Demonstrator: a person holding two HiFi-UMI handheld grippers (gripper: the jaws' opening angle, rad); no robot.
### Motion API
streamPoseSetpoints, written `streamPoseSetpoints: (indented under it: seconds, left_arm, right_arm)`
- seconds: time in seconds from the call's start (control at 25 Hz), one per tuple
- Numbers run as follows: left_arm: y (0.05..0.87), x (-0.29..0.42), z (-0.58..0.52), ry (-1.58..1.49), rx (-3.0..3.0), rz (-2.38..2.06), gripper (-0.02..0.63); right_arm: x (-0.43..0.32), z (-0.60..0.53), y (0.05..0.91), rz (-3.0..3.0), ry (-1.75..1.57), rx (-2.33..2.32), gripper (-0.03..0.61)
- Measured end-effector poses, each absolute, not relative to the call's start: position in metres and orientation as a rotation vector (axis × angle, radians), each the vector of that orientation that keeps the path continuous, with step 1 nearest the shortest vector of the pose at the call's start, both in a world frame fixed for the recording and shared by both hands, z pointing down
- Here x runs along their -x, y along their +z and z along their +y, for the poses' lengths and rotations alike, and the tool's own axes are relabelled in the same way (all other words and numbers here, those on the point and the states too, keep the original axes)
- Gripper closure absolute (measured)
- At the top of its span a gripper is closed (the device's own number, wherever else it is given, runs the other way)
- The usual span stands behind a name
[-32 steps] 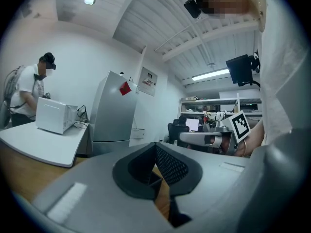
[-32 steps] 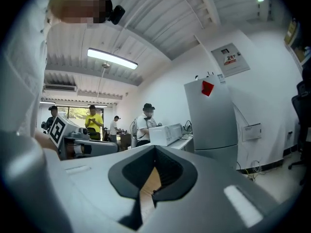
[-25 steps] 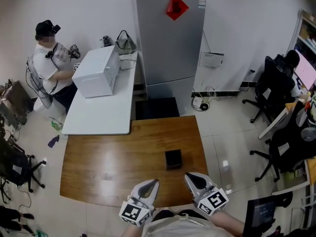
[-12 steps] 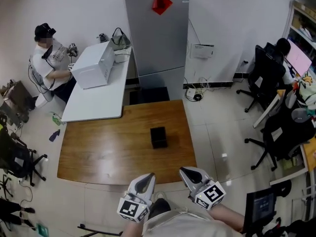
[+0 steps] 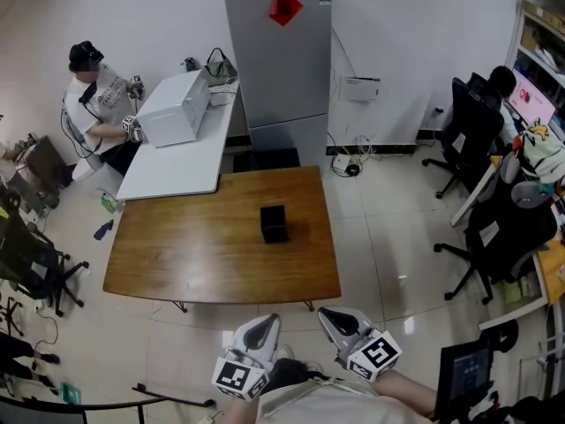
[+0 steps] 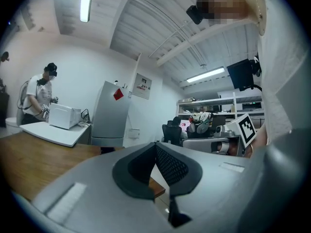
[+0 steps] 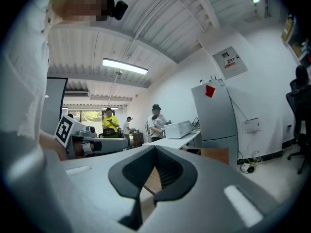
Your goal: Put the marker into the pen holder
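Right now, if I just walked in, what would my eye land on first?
Probably the wooden table mid-room, with a small black box on it. Behind it stands a tall grey fridge bearing a red diamond; at the bottom edge, the left tongs and right tongs are both shut, empty.

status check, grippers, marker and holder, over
Left gripper and right gripper both shut, empty, short of the brown wooden table. Black square pen holder stands on it; no marker in view. Nothing else on the table.
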State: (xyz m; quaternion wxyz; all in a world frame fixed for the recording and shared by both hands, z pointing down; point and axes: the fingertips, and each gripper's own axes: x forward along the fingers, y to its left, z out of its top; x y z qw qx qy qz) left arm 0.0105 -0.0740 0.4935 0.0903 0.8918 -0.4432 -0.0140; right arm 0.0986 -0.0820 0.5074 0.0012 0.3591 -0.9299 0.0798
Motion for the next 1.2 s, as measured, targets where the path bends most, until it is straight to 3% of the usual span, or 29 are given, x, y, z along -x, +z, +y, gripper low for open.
streamPoseSetpoints:
  seconds: [1.2]
  left_arm:
    - [0.476, -0.008, -0.085, -0.07, -2.743, -1.225, 0.597]
  right_arm:
    - [-0.071, -0.086, 0.487, -2.911, 0.204, -1.133, 0.577]
